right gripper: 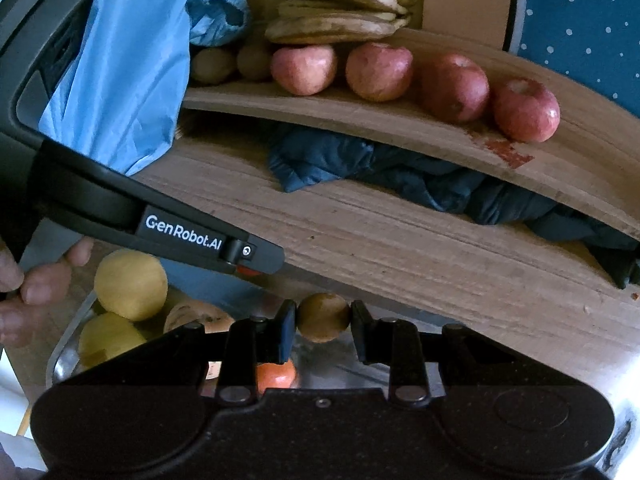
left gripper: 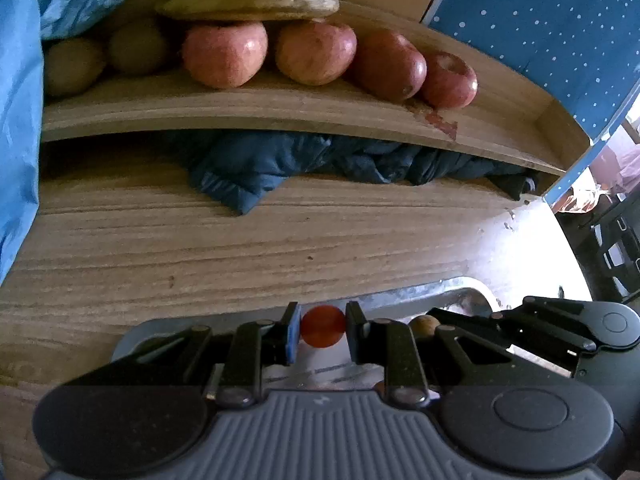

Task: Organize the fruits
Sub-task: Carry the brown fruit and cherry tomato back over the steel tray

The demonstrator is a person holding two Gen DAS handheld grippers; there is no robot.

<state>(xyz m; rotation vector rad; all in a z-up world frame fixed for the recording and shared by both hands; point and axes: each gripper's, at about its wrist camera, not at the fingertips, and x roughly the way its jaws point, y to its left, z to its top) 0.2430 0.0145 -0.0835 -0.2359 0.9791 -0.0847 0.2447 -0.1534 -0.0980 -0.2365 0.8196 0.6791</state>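
Two grippers over wooden table (left gripper: 200, 248): left gripper (left gripper: 323, 330) clamps small red fruit (left gripper: 323, 326), right gripper (right gripper: 323, 322) clamps brown, perhaps kiwi, fruit (right gripper: 323, 317).

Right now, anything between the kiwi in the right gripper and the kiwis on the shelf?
Partly. The right gripper grips a kiwi. The shelf kiwis sit at the far left, and the left gripper's body and a blue bag cross that line. Approaching from the right looks clearer.

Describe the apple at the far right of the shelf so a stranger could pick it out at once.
Look at the raised wooden shelf above the tabletop, where bananas sit behind a row of four red apples. The rightmost apple ends that row, beside a reddish stain on the wood. Unlike its neighbours, it shows its pale stem dimple towards the camera.
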